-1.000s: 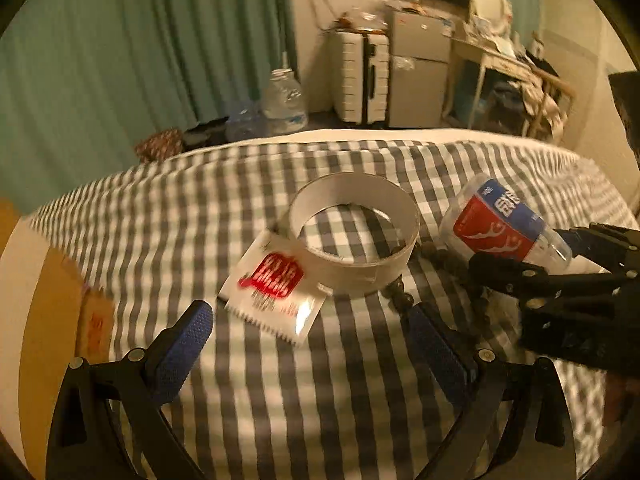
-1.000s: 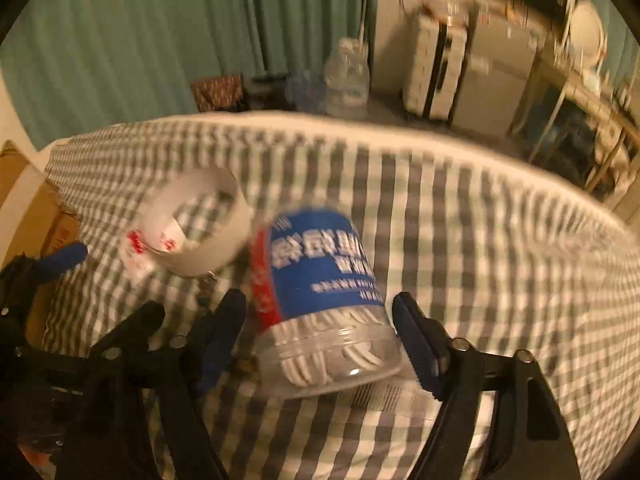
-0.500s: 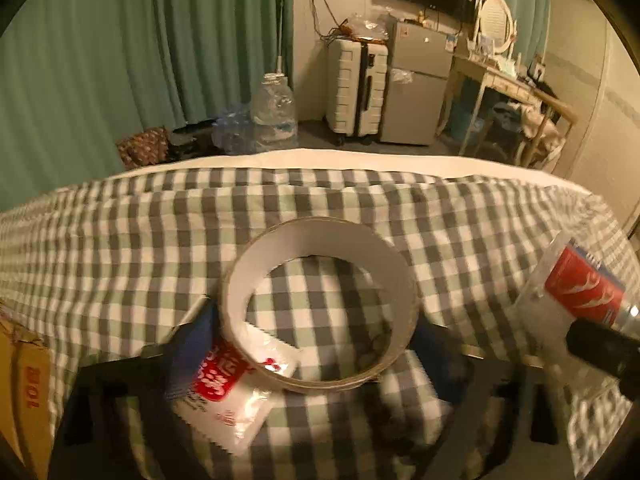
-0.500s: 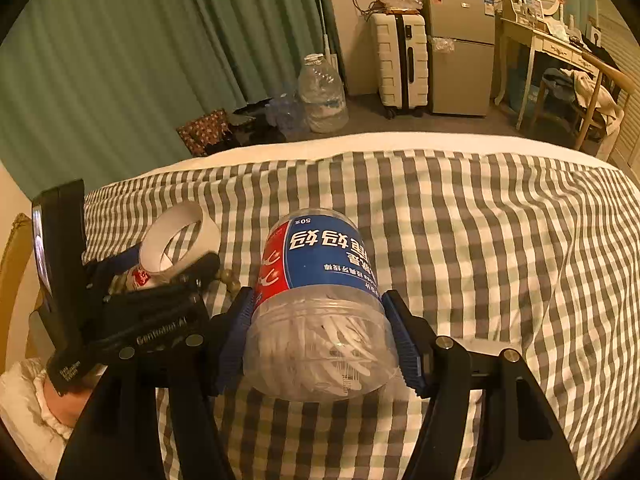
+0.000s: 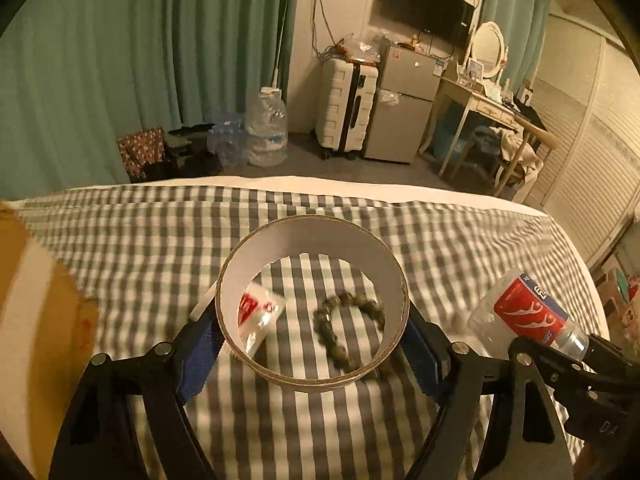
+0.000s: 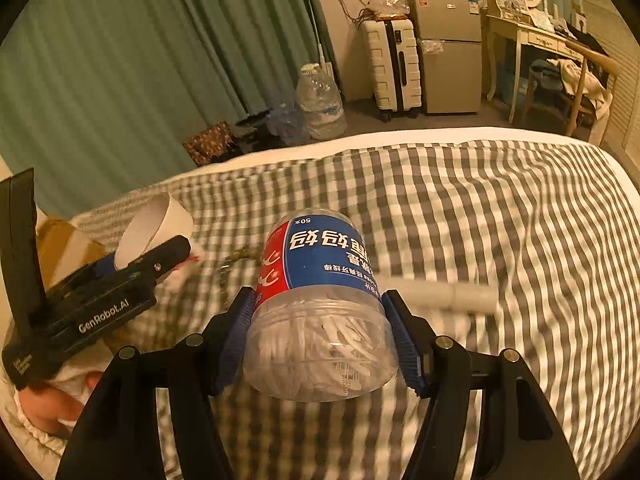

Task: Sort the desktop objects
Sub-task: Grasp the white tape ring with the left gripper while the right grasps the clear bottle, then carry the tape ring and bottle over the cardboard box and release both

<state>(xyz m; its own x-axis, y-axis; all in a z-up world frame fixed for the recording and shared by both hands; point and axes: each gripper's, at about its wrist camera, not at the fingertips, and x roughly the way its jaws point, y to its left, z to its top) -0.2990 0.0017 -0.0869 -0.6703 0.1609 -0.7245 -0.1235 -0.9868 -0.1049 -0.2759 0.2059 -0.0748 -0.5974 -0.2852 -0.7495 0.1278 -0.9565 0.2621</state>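
Clear plastic jar (image 6: pixel 320 312): red-and-blue label with inverted Chinese characters, "50" printed near its top edge; filled with white floss picks. Clamped between the blue pads (image 6: pixel 406 344) of the right tongs (image 6: pixel 322 340), above the bed.
Tape roll (image 5: pixel 312 304): white inside, gripped at both sides by the left tongs (image 5: pixel 312 348), raised over the bed. Left tongs body lettered "GenRobot.AI".
Sachet (image 5: pixel 258 318), red print unreadable, and bead bracelet (image 5: pixel 344 328): on the bedspread, seen through the ring.
White tube (image 6: pixel 440 296): blurred, beside the jar.
Checked bedspread (image 5: pixel 140 248). Cardboard box (image 5: pixel 36 312) at left.
Room: green curtains (image 5: pixel 120 60), water jug (image 5: pixel 266 128), white suitcase (image 5: pixel 346 108), small fridge (image 5: pixel 404 104), dressing table (image 5: pixel 480 100).
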